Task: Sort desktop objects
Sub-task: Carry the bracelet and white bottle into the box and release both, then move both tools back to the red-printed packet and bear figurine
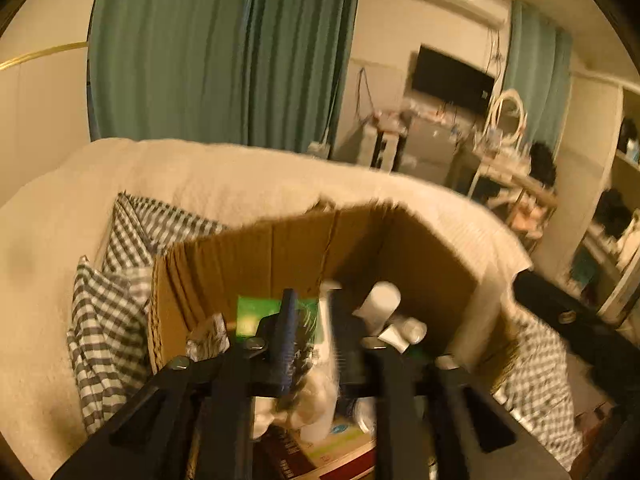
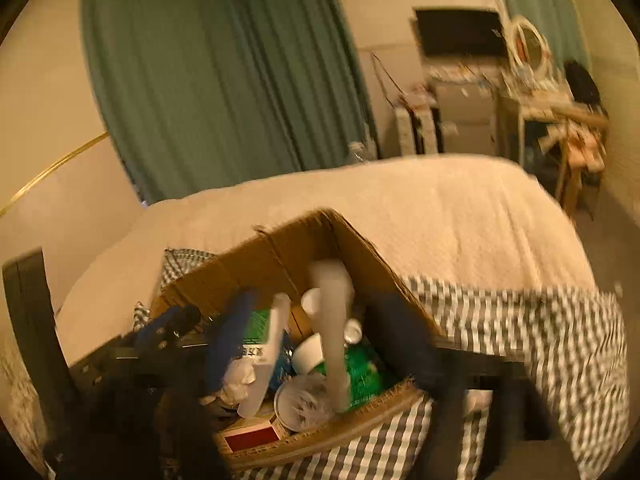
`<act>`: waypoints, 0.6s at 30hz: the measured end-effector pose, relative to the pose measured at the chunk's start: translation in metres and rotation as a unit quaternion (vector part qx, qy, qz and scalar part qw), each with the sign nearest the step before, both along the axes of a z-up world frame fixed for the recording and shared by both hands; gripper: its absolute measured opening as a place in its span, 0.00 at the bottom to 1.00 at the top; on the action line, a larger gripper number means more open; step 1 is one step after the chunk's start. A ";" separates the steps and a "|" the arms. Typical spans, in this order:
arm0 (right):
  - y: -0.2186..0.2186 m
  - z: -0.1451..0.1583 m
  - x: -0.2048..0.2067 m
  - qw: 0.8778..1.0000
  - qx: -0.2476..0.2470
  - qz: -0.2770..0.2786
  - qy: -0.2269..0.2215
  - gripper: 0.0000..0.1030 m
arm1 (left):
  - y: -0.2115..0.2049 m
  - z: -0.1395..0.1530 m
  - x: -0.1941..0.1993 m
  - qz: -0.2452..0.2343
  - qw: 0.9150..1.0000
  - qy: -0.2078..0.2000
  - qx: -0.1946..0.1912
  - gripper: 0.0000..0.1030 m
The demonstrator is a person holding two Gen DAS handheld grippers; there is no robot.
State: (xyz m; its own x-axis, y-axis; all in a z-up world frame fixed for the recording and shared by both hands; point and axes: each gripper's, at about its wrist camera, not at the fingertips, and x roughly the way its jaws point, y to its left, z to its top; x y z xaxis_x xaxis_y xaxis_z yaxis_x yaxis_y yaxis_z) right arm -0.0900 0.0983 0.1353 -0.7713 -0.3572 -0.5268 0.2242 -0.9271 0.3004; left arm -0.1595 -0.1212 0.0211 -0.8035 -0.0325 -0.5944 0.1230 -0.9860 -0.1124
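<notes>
An open cardboard box [image 1: 360,240] [image 2: 280,248] stands on a checked cloth and holds mixed items. Among them are a green packet [image 1: 256,312] [image 2: 360,368], a white bottle [image 1: 380,300], a white cup [image 2: 308,352] and a red box [image 2: 252,436]. My left gripper [image 1: 318,340] hangs over the box, its blue-padded fingers close on either side of a slim white bottle [image 1: 326,360]. My right gripper [image 2: 314,340] is spread wide over the same box. A long pale bottle [image 2: 332,320] stands loose between its fingers. Both views are motion-blurred.
The box sits on a bed with a cream blanket [image 1: 240,176] [image 2: 400,208] and a grey checked cloth [image 1: 108,320] [image 2: 520,340]. A woven rim [image 2: 320,436] edges the box's near side. A black frame [image 2: 28,320] stands at the left. Green curtains and a cluttered desk are behind.
</notes>
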 end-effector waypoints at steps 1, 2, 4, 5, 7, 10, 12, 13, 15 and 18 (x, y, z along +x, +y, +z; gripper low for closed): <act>0.007 0.000 0.005 1.000 -0.006 -0.006 0.003 0.75 | 0.004 -0.004 0.000 -0.003 1.000 -0.008 -0.006 0.89; 0.015 0.000 0.010 1.000 -0.006 -0.014 0.006 0.75 | 0.007 -0.007 0.005 0.001 1.000 -0.007 -0.010 1.00; 0.030 0.002 0.024 0.999 0.011 -0.034 0.013 0.75 | 0.011 -0.004 0.018 0.009 1.000 0.022 -0.015 1.00; 0.042 0.003 0.032 0.999 0.019 -0.045 0.017 0.75 | 0.014 -0.002 0.023 0.003 0.999 0.030 -0.017 1.00; 0.063 0.002 0.050 0.997 0.034 -0.062 0.014 0.76 | 0.021 0.002 0.028 -0.011 0.999 0.030 -0.022 1.00; 0.098 -0.001 0.078 0.994 0.058 -0.090 0.008 0.76 | 0.033 0.007 0.041 -0.016 0.999 0.035 -0.023 1.00; 0.123 -0.004 0.097 0.992 0.067 -0.106 0.002 0.76 | 0.042 0.009 0.052 -0.019 0.999 0.038 -0.001 1.00; 0.130 -0.004 0.103 0.991 0.070 -0.111 -0.001 0.76 | 0.048 0.008 0.058 -0.029 0.999 0.039 0.018 1.00; 0.150 -0.008 0.120 0.990 0.074 -0.121 0.000 0.76 | 0.063 0.004 0.066 -0.050 0.997 0.026 0.054 1.00; 0.167 -0.017 0.145 0.987 0.083 -0.135 0.012 0.80 | 0.091 -0.015 0.067 -0.088 0.992 -0.025 0.083 1.00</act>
